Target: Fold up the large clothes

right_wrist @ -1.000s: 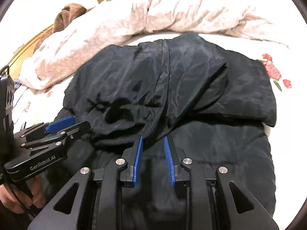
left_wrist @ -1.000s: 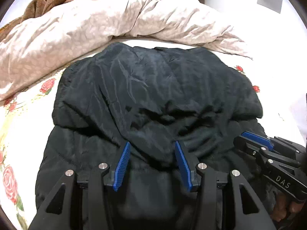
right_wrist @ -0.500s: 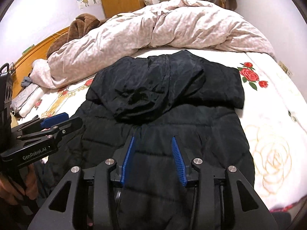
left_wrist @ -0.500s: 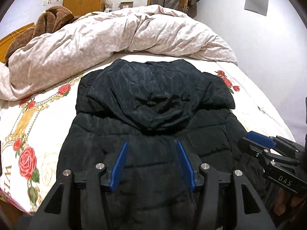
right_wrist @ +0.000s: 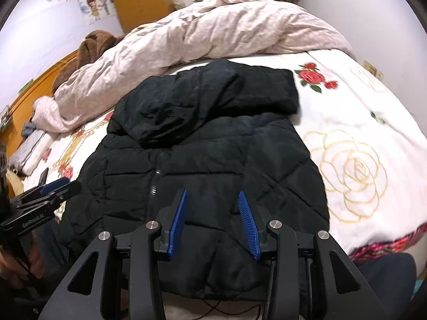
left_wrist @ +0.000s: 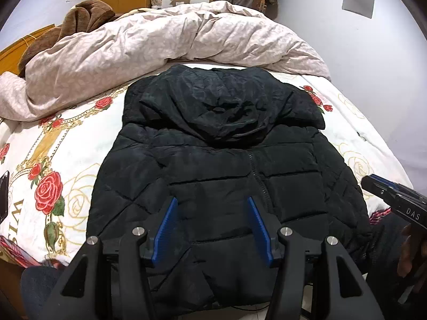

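A black hooded puffer jacket (left_wrist: 213, 160) lies front-up on the bed, zipper (left_wrist: 256, 176) down its middle, hood (left_wrist: 221, 112) laid flat over the chest. Its hem hangs over the bed's near edge. My left gripper (left_wrist: 211, 202) hovers over the lower front, open, with nothing between its blue pads. My right gripper (right_wrist: 212, 192) hovers over the lower right panel of the jacket (right_wrist: 213, 146), also open and holding nothing. Each gripper shows at the edge of the other's view: the right gripper (left_wrist: 395, 200), the left gripper (right_wrist: 45, 194).
A bunched pale pink duvet (left_wrist: 173, 40) fills the bed's far side, with a brown blanket (left_wrist: 80, 18) behind it. The rose-printed sheet (left_wrist: 53, 160) is bare on both sides of the jacket. A phone (left_wrist: 4, 197) lies at the left edge. Folded laundry (right_wrist: 32, 144) sits far left.
Both grippers drew back from the hood toward the bed's near edge and rose a little. The right gripper's jaws widened. The hood stays laid over the chest.
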Demonstrator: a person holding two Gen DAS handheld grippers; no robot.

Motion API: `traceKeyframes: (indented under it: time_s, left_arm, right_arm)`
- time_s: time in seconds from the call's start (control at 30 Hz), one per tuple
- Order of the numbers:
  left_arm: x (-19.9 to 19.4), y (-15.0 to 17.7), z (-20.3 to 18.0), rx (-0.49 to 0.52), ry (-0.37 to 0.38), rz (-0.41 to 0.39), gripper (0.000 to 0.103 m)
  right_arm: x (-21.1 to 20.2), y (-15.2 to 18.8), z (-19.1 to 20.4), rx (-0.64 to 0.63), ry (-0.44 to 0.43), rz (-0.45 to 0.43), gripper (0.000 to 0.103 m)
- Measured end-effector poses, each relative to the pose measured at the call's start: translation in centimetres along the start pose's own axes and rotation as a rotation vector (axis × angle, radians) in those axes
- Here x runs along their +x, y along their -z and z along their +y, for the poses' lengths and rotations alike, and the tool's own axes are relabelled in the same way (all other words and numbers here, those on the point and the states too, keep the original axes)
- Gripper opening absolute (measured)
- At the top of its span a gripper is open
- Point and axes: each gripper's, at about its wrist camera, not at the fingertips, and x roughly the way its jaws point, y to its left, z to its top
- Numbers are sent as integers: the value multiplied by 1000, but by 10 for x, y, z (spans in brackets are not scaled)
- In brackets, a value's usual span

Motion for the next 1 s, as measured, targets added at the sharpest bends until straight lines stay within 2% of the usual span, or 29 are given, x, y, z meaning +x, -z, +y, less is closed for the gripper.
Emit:
traceKeyframes:
  time_s: [0.2,0.4,0.47,0.53,0.77,0.9,1.0]
  left_arm:
    - [1,4,14,-27,-37,-3,56]
    - [7,9,45,-98,-83,15,57]
    - [9,10,57,-119,-99,18,62]
    - [12,13,69,-140,-114,24,63]
    - [36,27,116,-251,-192,93,64]
    - [48,35,140,-358,-191,129,64]
    - [59,42,147,-385,-181,163,69]
  right_arm:
    - [2,5,-24,55,49,4,41]
    - [11,11,-50,110,72,31,41]
    - [16,14,-61,136,80,48,45]
    - [22,17,-73,163,86,72,56]
    - [37,27,-106,287,109,124,56]
    - [44,31,-123,347,115,142,57]
    - [57,36,-134,395,106,192,57]
